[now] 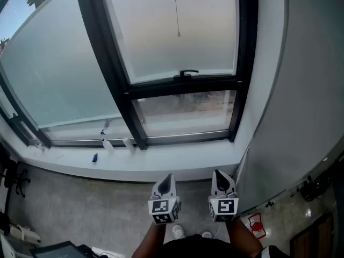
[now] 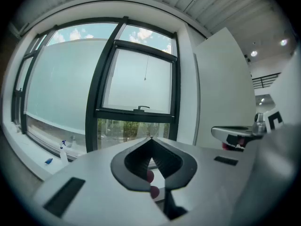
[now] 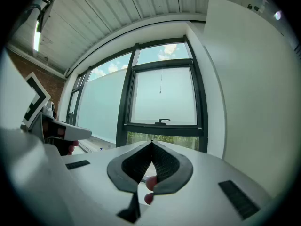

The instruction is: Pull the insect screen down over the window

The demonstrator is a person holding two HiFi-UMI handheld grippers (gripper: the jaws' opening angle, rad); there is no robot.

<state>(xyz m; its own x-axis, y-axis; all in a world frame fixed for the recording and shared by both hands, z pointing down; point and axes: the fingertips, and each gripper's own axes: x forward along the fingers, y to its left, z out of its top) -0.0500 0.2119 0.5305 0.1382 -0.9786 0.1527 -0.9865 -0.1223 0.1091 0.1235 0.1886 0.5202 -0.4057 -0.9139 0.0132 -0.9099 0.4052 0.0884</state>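
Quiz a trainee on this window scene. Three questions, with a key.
1. True or false: the left gripper and right gripper are both shut and empty.
2. Where is the spray bottle? A on the sill; B on the floor; C hung on the handle.
3. What hangs in front of the middle of the upper pane?
Key: 1 true; 2 A; 3 the cord.

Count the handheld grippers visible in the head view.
2. The left gripper is at bottom centre; the right gripper is just right of it. Both show fully.
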